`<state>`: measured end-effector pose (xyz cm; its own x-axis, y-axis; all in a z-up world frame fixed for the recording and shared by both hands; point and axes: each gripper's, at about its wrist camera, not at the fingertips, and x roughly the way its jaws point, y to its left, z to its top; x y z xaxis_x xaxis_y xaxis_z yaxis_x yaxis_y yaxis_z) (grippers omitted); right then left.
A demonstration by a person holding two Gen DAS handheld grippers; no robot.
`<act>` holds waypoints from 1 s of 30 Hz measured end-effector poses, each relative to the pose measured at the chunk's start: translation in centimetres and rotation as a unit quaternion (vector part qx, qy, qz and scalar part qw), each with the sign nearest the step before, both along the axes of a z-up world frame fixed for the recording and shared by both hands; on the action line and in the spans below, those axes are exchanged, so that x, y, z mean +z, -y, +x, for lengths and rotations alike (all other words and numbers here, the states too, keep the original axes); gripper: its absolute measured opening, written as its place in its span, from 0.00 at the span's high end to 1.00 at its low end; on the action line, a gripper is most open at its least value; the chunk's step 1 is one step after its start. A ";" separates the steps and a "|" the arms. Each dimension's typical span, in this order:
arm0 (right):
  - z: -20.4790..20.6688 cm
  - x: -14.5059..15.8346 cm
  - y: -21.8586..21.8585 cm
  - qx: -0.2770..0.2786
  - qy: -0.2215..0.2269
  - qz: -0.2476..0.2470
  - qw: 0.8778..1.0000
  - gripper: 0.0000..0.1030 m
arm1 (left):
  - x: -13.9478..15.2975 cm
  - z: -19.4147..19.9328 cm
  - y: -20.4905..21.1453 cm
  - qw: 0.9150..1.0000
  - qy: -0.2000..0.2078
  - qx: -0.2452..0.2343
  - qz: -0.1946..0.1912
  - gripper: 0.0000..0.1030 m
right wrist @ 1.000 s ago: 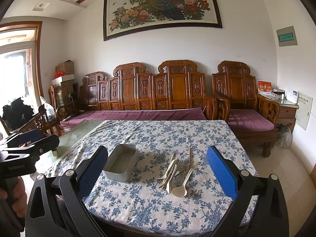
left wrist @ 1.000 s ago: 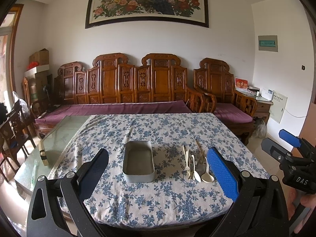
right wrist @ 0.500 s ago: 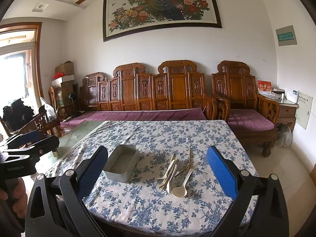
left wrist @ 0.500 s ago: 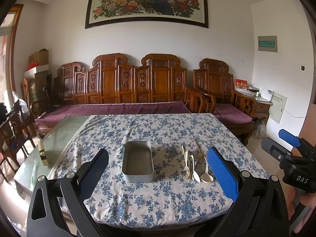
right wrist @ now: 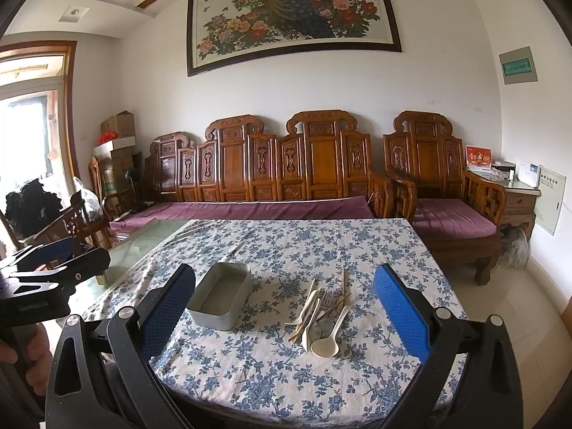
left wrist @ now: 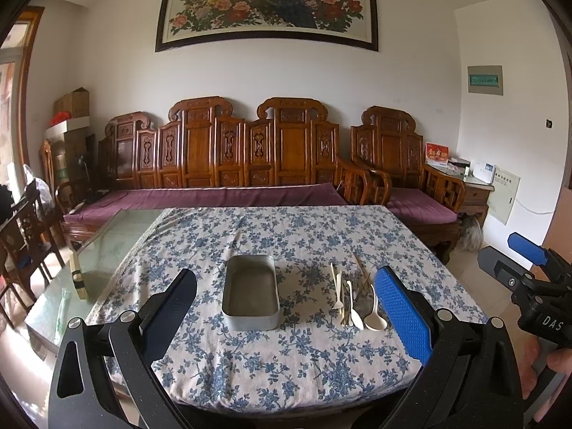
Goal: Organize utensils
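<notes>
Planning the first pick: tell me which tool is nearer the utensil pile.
Right, narrowly. The right tool frames the utensil pile nearly centred; the left tool centres on the metal tin, with the pile toward its right finger. Both are short of the table.

The bench (left wrist: 107, 250) has a glass top, bare along its left side, and a white cloth (left wrist: 286, 364) with blue flowers covers the rest. On the cloth sits a grey metal tin (left wrist: 250, 293), open at the top. Just to its right lies a loose heap of utensils (left wrist: 354, 296): pale spoons, a fork, chopsticks. A small brush (left wrist: 77, 277) rests on the bare glass.
</notes>
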<state>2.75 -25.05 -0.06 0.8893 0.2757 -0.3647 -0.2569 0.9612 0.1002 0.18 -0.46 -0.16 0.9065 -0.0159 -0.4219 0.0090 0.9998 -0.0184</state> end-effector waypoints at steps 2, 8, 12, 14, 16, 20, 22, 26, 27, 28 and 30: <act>0.0 0.0 0.0 0.000 0.000 0.000 1.000 0.02 | 0.0 0.0 0.1 1.000 0.000 0.000 0.000 0.06; -0.1 0.2 -0.2 0.002 -0.004 -0.003 1.000 0.02 | -0.3 -0.1 0.0 1.000 -0.003 -0.001 0.000 0.06; 0.3 -0.4 -0.3 0.000 -0.011 -0.009 1.000 0.02 | -1.0 0.6 0.0 1.000 -0.013 -0.002 0.001 0.06; 0.7 -0.9 -0.3 0.003 -0.016 -0.009 1.000 0.02 | -1.7 1.2 -0.1 1.000 -0.022 -0.006 0.000 0.06; 1.3 -1.5 0.0 0.003 -0.021 -0.014 1.000 0.02 | -2.4 1.8 -0.1 0.999 -0.031 -0.009 0.001 0.06; 2.9 -3.2 0.5 -0.002 -0.040 -0.019 0.999 0.02 | -4.4 3.6 -0.2 0.998 -0.058 -0.026 -0.010 0.06; 3.6 -4.0 0.8 -0.004 -0.047 -0.023 0.999 0.02 | -5.3 4.4 -0.1 0.997 -0.066 -0.038 -0.015 0.06; 5.4 -6.0 1.1 -0.004 -0.064 -0.029 0.998 0.02 | -7.1 6.2 0.4 0.995 -0.084 -0.057 -0.015 0.06; 6.0 -6.6 1.3 -0.005 -0.070 -0.029 0.997 0.02 | -7.5 6.7 0.6 0.994 -0.090 -0.062 -0.014 0.06; 6.5 -7.1 1.4 -0.005 -0.075 -0.028 0.997 0.02 | -7.9 7.2 0.9 0.993 -0.095 -0.067 -0.012 0.06; 7.6 -8.4 1.5 0.000 -0.091 -0.028 0.995 0.13 | -8.8 8.2 1.4 0.992 -0.104 -0.075 -0.007 0.06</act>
<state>10.34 -26.54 -8.42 0.8068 0.2515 -0.5347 -0.2400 0.9664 0.0924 8.38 -1.90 -8.93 0.7864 -0.1519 -0.5987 0.1529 0.9870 -0.0495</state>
